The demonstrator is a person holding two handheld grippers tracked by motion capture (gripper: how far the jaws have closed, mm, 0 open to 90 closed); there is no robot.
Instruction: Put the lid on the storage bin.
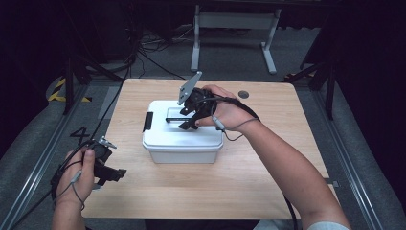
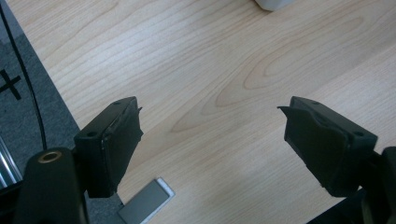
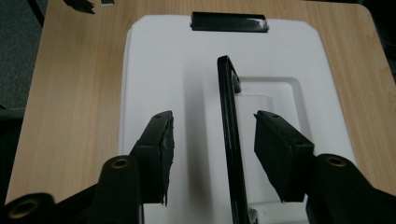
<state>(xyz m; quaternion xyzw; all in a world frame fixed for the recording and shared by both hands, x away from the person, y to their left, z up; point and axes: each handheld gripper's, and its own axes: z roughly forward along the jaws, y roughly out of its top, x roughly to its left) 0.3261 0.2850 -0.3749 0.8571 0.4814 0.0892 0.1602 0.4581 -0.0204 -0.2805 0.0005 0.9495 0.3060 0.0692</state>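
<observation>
Resting mid-table [image 1: 268, 158], the white lidded box [image 1: 182, 141] carries an upright black handle [image 3: 229, 140] — the right gripper [image 3: 212, 154] straddles it, jaws spread, not touching. Left gripper [image 2: 210, 140] hangs wide apart over bare wood near the table's edge.

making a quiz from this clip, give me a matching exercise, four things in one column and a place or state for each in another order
Things:
1. left gripper
2. right gripper
3. black handle
4. black latch

Places or states:
A. on the left end of the white box
B. open, over bare wood near the table's left edge
C. standing up from the box lid, between two open fingers
D. open, above the box lid, straddling the handle

Pairs: 1-B, 2-D, 3-C, 4-A
</observation>
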